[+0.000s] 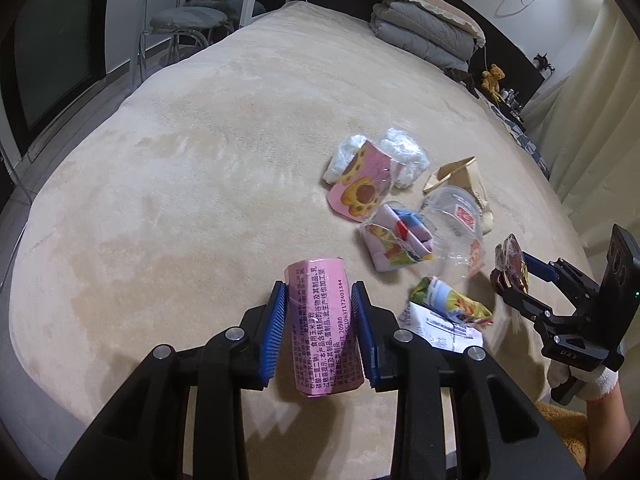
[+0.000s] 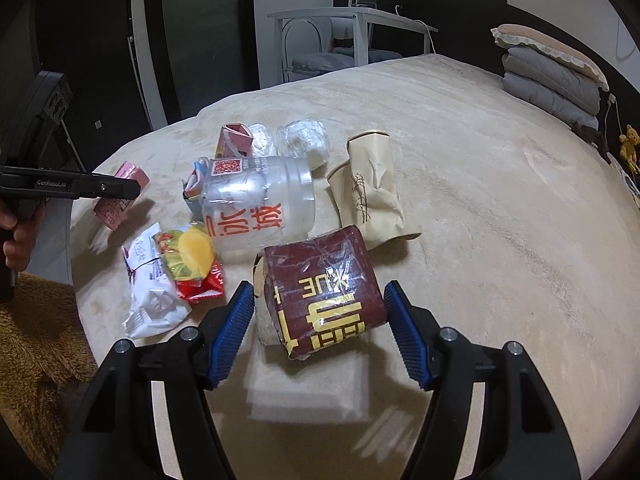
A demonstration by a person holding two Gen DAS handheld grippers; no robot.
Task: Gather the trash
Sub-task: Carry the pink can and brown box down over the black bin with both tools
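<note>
My left gripper (image 1: 319, 328) is shut on a pink printed wrapper (image 1: 322, 326) and holds it above the beige bed cover (image 1: 180, 184); it also shows in the right wrist view (image 2: 120, 196). My right gripper (image 2: 320, 326) is shut on a dark red box with yellow characters (image 2: 324, 300), lifted off the bed; the box shows in the left wrist view (image 1: 512, 268). On the bed lie a clear plastic jar (image 2: 258, 200), a beige paper bag (image 2: 370, 188), a yellow-red snack packet (image 2: 192, 264), a white wrapper (image 2: 150, 300) and crumpled clear plastic (image 2: 304, 140).
Folded grey quilts with a pillow (image 1: 428, 20) sit at the bed's far end, near a small teddy bear (image 1: 493, 77). A white desk and chairs (image 2: 340, 36) stand beyond the bed. A brown fluffy fabric (image 2: 36, 344) lies at the near left edge.
</note>
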